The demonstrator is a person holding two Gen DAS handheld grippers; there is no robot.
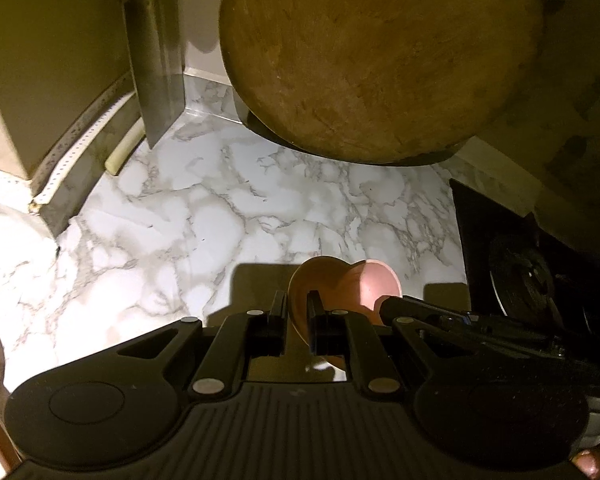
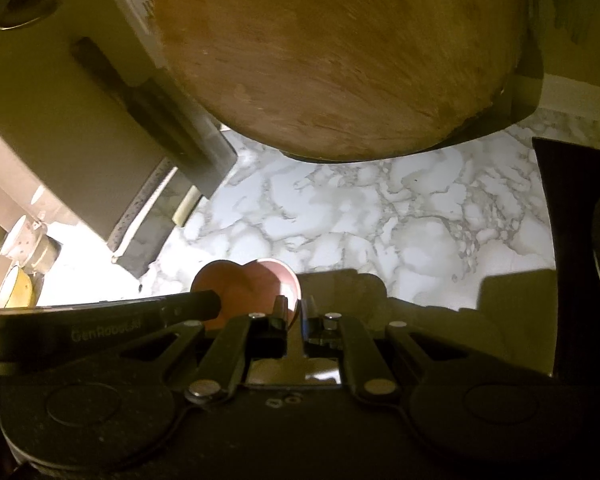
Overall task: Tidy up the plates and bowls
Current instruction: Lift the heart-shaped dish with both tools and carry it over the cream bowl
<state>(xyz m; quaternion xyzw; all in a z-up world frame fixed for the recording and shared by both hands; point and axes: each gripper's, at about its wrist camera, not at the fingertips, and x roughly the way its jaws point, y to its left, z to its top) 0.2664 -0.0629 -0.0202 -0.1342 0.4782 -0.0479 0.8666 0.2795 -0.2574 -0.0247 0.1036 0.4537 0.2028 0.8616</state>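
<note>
A: Left wrist view: a small pink heart-shaped bowl is seen pinched at its rim by the left gripper, jaws narrow upon it. How is it judged to handle?

B: Light and stiff, probably glazed and slippery (chipping is a risk). In the right wrist view the opposite rim is clamped by the right gripper, also narrow; the rim is the sensible hold.

A: And the surroundings?

B: A marble-patterned counter is seen below, apparently clear of the bowl. A round wooden board is propped behind, a black stove beside it.
</note>
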